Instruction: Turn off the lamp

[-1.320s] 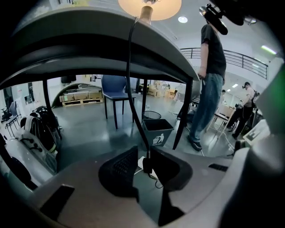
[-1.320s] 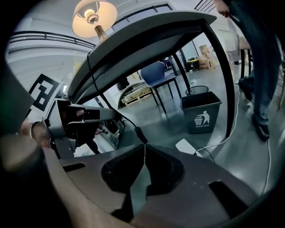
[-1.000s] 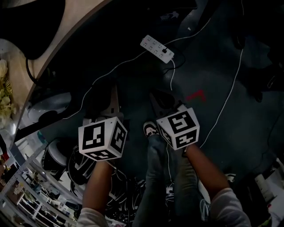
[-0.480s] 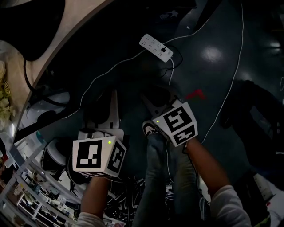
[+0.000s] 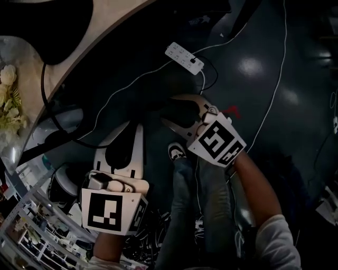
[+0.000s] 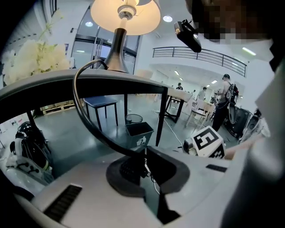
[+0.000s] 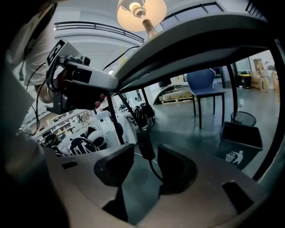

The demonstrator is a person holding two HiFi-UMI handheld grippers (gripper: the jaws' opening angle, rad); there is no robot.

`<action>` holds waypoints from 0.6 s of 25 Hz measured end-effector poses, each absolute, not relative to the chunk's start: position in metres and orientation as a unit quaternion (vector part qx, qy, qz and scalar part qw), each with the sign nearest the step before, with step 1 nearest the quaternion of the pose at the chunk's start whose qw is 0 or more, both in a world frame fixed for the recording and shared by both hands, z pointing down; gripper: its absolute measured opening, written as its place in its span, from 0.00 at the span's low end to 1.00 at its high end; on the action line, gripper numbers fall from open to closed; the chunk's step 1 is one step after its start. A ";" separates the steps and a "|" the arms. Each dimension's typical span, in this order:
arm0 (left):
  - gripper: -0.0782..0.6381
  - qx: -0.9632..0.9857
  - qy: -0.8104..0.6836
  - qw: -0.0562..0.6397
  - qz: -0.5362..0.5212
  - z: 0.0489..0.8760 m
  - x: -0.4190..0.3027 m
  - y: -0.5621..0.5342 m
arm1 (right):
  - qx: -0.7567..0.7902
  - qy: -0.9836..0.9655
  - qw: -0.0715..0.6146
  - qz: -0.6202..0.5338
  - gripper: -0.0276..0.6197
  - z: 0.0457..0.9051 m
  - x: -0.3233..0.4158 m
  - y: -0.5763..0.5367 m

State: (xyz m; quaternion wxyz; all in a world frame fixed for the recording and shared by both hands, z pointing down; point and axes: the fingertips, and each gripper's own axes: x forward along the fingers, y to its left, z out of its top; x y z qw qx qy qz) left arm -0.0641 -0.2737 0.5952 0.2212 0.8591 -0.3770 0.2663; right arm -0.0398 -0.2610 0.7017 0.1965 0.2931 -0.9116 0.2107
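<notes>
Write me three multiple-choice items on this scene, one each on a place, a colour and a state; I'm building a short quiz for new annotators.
1. Where is the switch on the cord of the lamp?
A. Between the jaws of the right gripper
B. Lying on the table top
C. Inside the bin

2. What colour is the chair in the right gripper view?
A. Red
B. Blue
C. Yellow

3. What state is the lamp in?
A. Off
B. Lying on its side
C. Lit

Answers:
1 A: the switch hangs between the right gripper's jaws, which have just been opening and stand apart.
2 B: its seat and back are plainly blue.
3 C: the shade glows in both gripper views.
</notes>
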 end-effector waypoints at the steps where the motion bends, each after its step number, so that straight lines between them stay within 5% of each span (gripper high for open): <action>1: 0.14 0.860 -0.374 0.224 0.266 0.593 -0.064 -0.272 | 0.281 -0.915 0.199 0.208 0.27 0.699 -0.042 -0.259; 15: 0.14 0.859 -0.362 0.228 0.282 0.572 -0.063 -0.261 | 0.186 -0.931 0.273 0.157 0.25 0.689 -0.056 -0.253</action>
